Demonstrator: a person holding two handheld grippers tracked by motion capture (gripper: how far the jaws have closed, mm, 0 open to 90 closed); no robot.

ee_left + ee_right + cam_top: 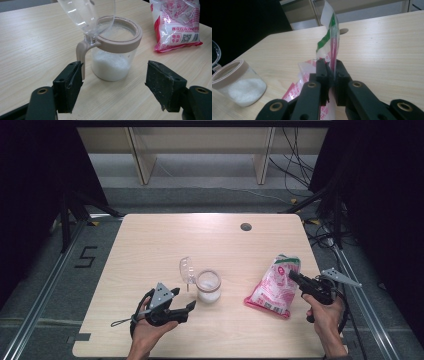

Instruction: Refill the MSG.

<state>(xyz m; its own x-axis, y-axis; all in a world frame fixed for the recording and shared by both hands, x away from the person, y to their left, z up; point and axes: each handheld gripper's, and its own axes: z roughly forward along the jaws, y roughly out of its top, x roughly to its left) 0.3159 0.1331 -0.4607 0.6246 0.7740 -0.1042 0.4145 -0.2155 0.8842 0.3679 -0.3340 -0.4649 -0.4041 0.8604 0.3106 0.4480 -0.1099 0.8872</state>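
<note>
Sugar bag (273, 287), pink and white, lies near the right edge of the tabletop (150, 245), its top pinched flat between the closed jaws of the right hand-held gripper (329, 75). Jar (208, 286), clear with a beige rim and partly filled with white grains, stands near the middle of the front half; its clear lid (187, 269) is hinged up and open. Left hand-held gripper (190, 306) sits just in front of the jar, jaws wide apart and empty, with the jar's handle (81, 58) close to one pad. Step in hand, as judged: readying the bag to pour into the jar. Next move likely calls for lifting the bag over the opening while the jar is steadied. Printing on the bag is Chinese, with a square code; too small to read reliably.
</note>
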